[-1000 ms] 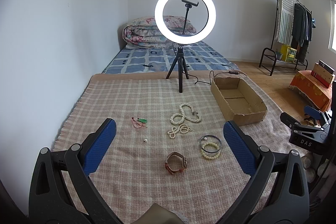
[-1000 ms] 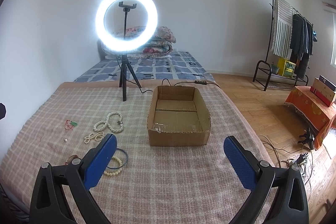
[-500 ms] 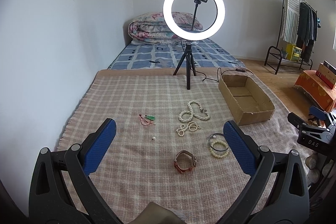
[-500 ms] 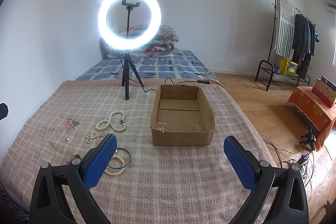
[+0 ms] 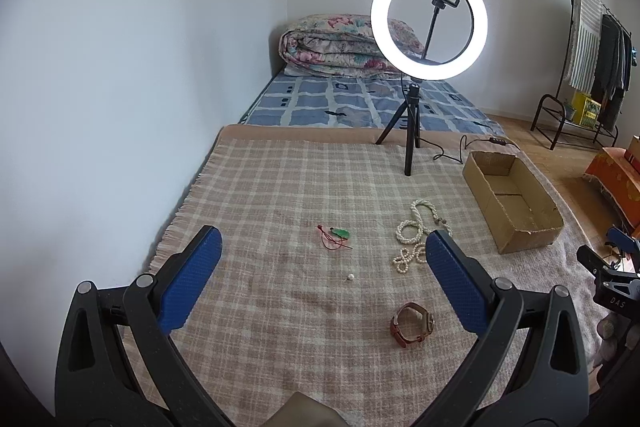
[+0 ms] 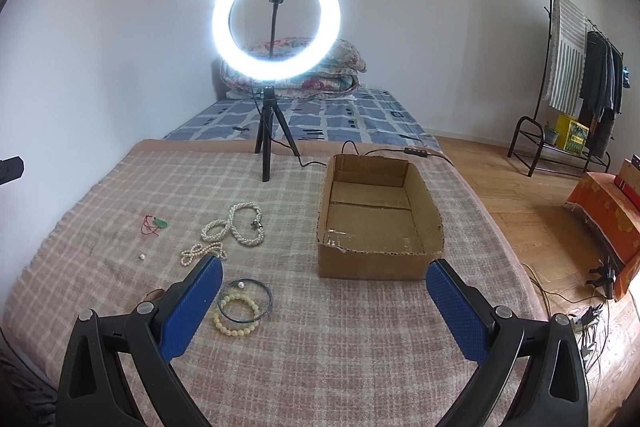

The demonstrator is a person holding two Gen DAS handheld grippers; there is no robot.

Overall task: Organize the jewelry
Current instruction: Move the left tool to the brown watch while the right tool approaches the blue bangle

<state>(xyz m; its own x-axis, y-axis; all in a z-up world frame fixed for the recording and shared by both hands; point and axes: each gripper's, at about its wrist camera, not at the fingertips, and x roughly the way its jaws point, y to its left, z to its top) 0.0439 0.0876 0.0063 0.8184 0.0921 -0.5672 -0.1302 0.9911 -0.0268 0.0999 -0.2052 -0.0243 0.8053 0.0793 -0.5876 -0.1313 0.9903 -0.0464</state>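
Observation:
Jewelry lies loose on a plaid blanket (image 5: 280, 187). A brown leather watch (image 5: 412, 325), a small white bead (image 5: 350, 277), a green pendant on red cord (image 5: 336, 235) and pearl necklaces (image 5: 416, 227) show in the left wrist view. My left gripper (image 5: 320, 279) is open and empty above them. In the right wrist view a dark bangle and a cream bead bracelet (image 6: 240, 307) lie beside my open, empty right gripper (image 6: 324, 303). An empty cardboard box (image 6: 376, 223) stands just ahead of it. The pearl necklaces (image 6: 236, 227) lie left of the box.
A lit ring light on a black tripod (image 5: 412, 131) stands at the blanket's far edge, its cable (image 6: 360, 151) trailing behind the box. A mattress with a folded quilt (image 5: 340, 47) lies behind. A clothes rack (image 6: 580, 75) and wood floor are to the right.
The left gripper's view has swung left, so the jewelry and box now sit further right in it. The right gripper has drifted slightly. Nothing was picked up.

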